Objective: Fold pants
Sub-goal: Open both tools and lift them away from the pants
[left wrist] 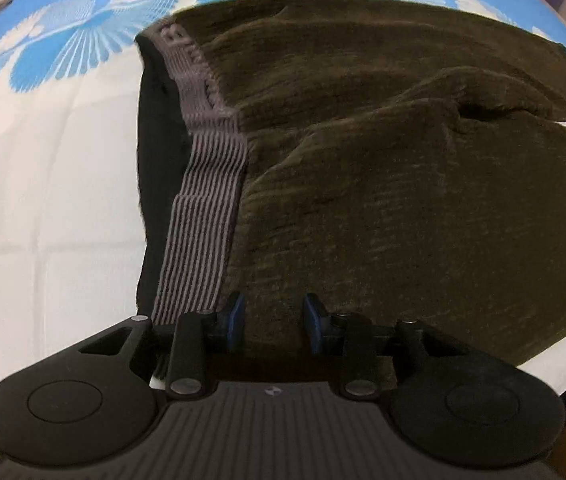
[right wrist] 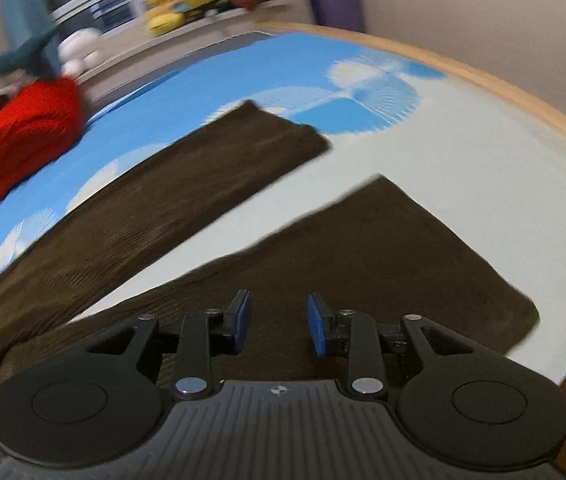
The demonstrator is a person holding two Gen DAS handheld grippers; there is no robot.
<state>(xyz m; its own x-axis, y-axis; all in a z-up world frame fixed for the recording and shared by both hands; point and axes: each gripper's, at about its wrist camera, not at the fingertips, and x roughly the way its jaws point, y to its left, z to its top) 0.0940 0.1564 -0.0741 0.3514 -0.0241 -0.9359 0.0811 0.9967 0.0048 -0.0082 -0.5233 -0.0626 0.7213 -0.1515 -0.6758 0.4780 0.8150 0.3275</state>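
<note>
Dark olive-brown pants [left wrist: 383, 168] lie spread on a bed, their grey striped waistband [left wrist: 203, 216] at the left in the left wrist view. My left gripper [left wrist: 273, 326] is open and empty, just above the near waist corner. In the right wrist view the two legs lie apart: the near leg [right wrist: 383, 264] and the far leg [right wrist: 187, 192]. My right gripper [right wrist: 279, 324] is open and empty over the near leg, short of its hem. The right view is motion-blurred.
The bed has a white and blue patterned cover [left wrist: 55, 148] and a wooden edge [right wrist: 523, 96] at the right. A red garment [right wrist: 15, 144] lies at the far left. Shelves with plush toys [right wrist: 179, 4] stand behind the bed.
</note>
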